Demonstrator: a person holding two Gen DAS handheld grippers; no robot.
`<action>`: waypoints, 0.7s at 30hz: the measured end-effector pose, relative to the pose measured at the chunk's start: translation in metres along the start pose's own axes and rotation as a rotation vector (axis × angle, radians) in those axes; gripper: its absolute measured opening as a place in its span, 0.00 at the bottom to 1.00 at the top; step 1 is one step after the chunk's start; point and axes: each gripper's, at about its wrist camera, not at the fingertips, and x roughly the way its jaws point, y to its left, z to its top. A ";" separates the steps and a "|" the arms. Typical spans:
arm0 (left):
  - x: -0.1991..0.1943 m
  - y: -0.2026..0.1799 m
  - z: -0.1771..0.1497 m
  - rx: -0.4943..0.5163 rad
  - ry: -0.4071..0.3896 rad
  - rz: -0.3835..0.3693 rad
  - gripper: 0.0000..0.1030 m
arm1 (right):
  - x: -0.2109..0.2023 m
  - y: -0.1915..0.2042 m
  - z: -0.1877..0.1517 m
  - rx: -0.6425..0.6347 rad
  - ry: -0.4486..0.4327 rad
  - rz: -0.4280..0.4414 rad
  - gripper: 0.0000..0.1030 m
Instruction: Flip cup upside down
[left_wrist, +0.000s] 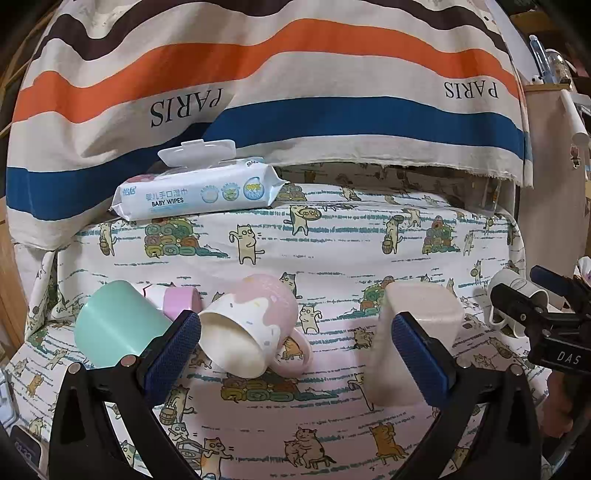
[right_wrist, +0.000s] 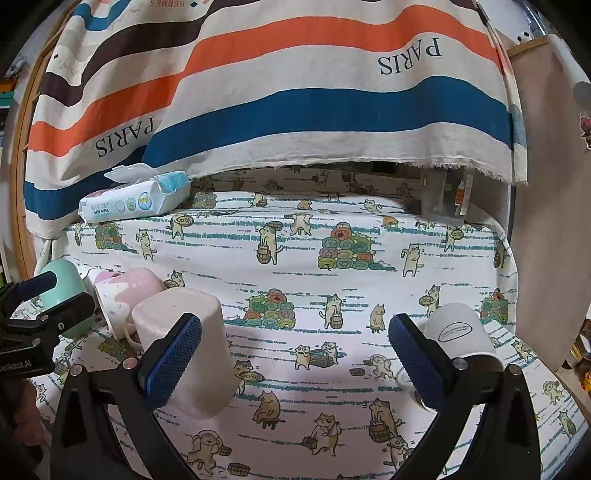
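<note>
A pink and white mug (left_wrist: 251, 325) with a handle lies tilted, its mouth toward me, between the fingers of my open left gripper (left_wrist: 295, 350), nearer the left finger; nothing is held. It also shows in the right wrist view (right_wrist: 125, 295). A mint cup (left_wrist: 114, 328) stands upside down at the left. A beige square cup (left_wrist: 413, 343) stands upside down by the right finger. A white mug (right_wrist: 458, 336) stands upside down behind the right finger of my open, empty right gripper (right_wrist: 295, 350).
A small pink-capped container (left_wrist: 173, 297) lies behind the mint cup. A pack of baby wipes (left_wrist: 195, 192) sits at the back left on the cat-print cloth (left_wrist: 332, 243). A striped PARIS cloth (left_wrist: 295, 74) hangs behind. A clear box (right_wrist: 447, 199) stands at the back right.
</note>
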 end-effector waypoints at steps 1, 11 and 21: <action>0.000 0.000 0.000 -0.002 -0.002 0.001 1.00 | 0.000 0.000 0.000 -0.001 0.000 0.000 0.99; 0.001 0.000 0.000 0.010 0.003 0.004 1.00 | -0.001 0.001 0.000 -0.002 0.000 -0.001 0.99; 0.002 0.002 0.000 0.004 0.005 0.016 1.00 | -0.001 0.001 0.001 -0.002 0.001 -0.001 0.99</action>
